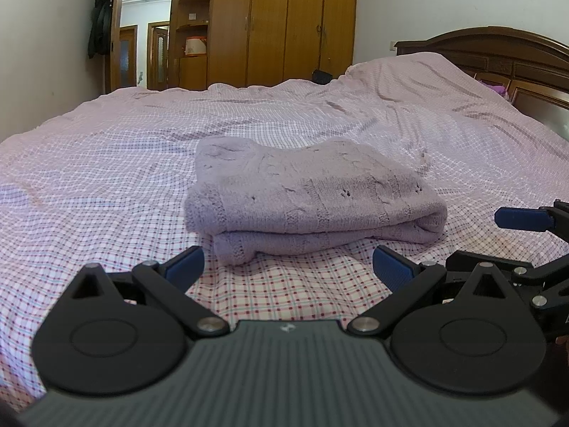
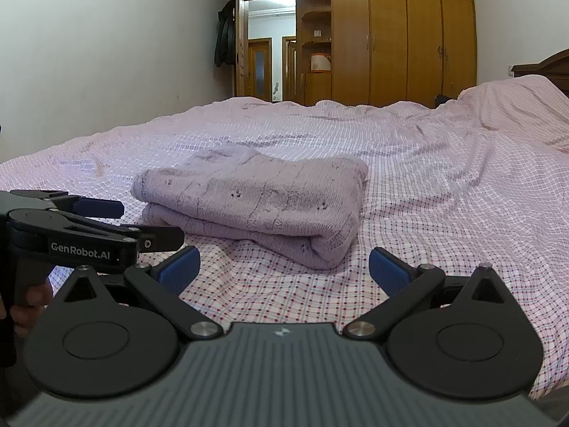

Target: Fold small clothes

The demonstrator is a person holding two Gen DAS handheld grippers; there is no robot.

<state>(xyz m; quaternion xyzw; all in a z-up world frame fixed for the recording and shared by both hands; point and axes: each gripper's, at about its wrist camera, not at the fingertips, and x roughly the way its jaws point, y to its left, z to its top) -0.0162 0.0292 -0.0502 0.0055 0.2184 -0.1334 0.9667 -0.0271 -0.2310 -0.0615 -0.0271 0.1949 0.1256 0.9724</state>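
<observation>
A lilac knitted garment lies folded into a thick rectangle on the checked bedspread. My left gripper stands open just short of the garment's near edge, nothing between its blue pads. In the right wrist view the same folded garment lies ahead and slightly left. My right gripper is open too, a short way in front of the fold and apart from it. The left gripper's side shows at the left of the right wrist view, and a blue fingertip of the right gripper shows at the right edge of the left wrist view.
The bedspread is wrinkled, with a raised pillow hump toward the wooden headboard at the right. Wooden wardrobes and an open doorway stand beyond the far side of the bed. A hand grips the left tool's handle.
</observation>
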